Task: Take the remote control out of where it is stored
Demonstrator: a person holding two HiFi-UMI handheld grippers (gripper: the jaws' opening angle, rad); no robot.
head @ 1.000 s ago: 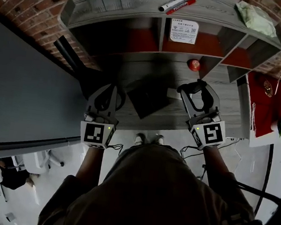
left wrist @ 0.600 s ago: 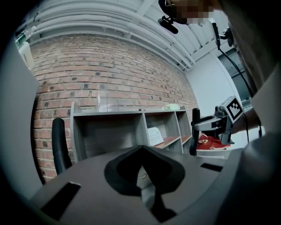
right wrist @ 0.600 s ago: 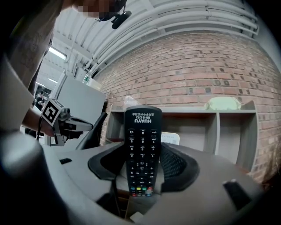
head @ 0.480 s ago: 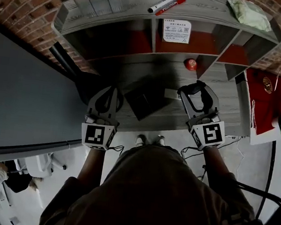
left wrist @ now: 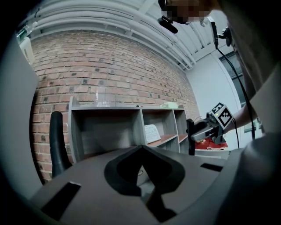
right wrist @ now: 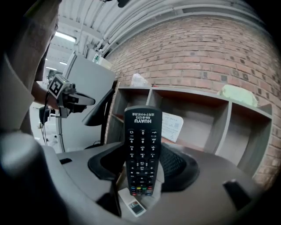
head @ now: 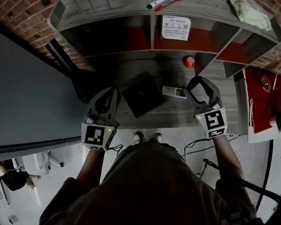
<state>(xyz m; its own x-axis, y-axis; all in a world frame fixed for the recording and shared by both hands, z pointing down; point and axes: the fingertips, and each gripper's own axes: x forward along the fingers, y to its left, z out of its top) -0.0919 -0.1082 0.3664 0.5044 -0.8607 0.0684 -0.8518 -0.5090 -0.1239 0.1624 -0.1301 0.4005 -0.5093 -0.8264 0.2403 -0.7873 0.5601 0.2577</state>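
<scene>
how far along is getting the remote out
Done, it seems: the black remote stands upright, gripped by the right gripper, out in front of the shelf unit.
In hand: it hangs over the desk, above a white remote.
Left: probably only setting it down. The left gripper is empty.

Person: is wearing a dark brownish top (head: 161,197), its sleeves ending above the forearms. Left gripper (head: 114,88) and right gripper (head: 200,86): each is showing a dark grey body and carrying a white cube printed with a black square marker, a small green light glowing beside it.
</scene>
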